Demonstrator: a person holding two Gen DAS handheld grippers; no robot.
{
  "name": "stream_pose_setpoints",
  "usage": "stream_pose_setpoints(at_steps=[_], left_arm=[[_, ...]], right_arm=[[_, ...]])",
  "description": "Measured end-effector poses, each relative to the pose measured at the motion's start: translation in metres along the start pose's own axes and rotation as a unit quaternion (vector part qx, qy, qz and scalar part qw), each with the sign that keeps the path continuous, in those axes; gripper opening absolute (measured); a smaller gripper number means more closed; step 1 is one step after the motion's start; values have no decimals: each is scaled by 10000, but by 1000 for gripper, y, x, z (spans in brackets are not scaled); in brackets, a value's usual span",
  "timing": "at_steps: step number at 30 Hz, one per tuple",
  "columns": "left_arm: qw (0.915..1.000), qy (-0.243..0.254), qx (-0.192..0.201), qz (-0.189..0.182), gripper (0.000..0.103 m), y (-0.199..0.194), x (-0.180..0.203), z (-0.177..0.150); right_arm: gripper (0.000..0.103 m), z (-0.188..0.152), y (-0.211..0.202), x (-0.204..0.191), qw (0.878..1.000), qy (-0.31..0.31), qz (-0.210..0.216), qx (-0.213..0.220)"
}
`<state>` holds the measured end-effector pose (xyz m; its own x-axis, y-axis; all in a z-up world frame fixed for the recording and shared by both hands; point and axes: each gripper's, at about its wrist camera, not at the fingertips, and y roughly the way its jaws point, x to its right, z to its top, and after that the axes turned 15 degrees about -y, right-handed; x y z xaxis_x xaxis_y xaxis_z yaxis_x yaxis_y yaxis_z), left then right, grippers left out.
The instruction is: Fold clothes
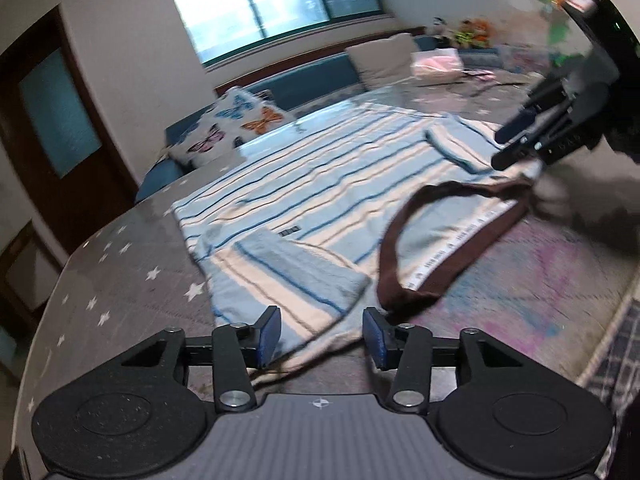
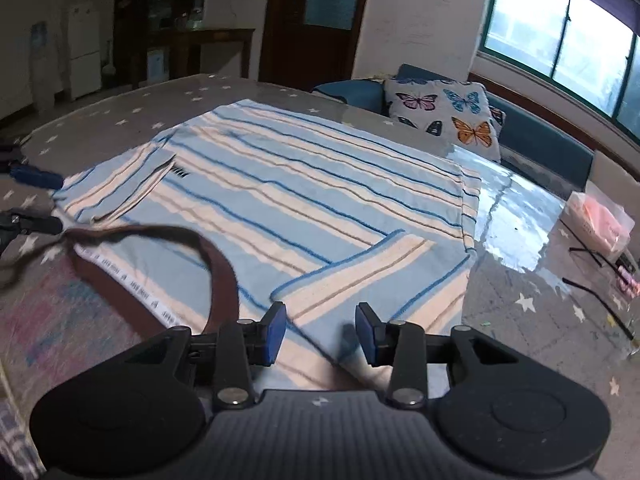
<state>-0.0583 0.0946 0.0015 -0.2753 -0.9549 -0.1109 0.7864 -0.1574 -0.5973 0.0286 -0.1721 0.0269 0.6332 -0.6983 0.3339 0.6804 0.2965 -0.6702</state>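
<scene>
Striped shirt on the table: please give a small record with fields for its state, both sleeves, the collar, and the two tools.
shirt: striped shirt, spread flat on table
sleeves: both folded inward over the body
collar: brown collar, at the near edge
left tool: open, over the near edge
right tool: open, over the near edge

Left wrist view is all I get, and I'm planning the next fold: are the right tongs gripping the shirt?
Observer: No. The right tongs are open; the striped shirt's near edge lies between the pads, unpinched.
Operator: What's past the table on the far side?
Observer: A white fridge beside a dark cabinet.
</scene>
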Motion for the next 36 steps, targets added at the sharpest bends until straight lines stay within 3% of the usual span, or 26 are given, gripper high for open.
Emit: stream_pose_setpoints(at_steps=[2, 10, 15, 29, 32, 35, 36], left_arm=[[9999, 142, -20, -42, 52, 3, 4, -2], [9990, 437, 39, -121, 50, 13, 12, -2], [9985, 462, -27, -278, 11, 18, 15, 0], [9985, -453, 144, -261, 7, 29, -14, 45], [9976, -604, 90, -328, 7, 33, -20, 51], [9976, -621, 17, -308, 8, 37, -23, 51], [9976, -632, -25, -296, 8, 38, -23, 50]], right_arm=[[50, -3, -7, -3, 9999, -158, 62, -27], [60, -16, -25, -15, 9962, -847, 187, -38], [60, -20, -22, -20, 9943, -1039, 258, 2], [61, -14, -11, -8, 9941, -794, 694, 235], [61, -14, -6, -6, 9953, -714, 614, 220], [55, -15, 1, 2, 9972, -430, 582, 188], [48, -15, 2, 5, 9973, -368, 604, 186]])
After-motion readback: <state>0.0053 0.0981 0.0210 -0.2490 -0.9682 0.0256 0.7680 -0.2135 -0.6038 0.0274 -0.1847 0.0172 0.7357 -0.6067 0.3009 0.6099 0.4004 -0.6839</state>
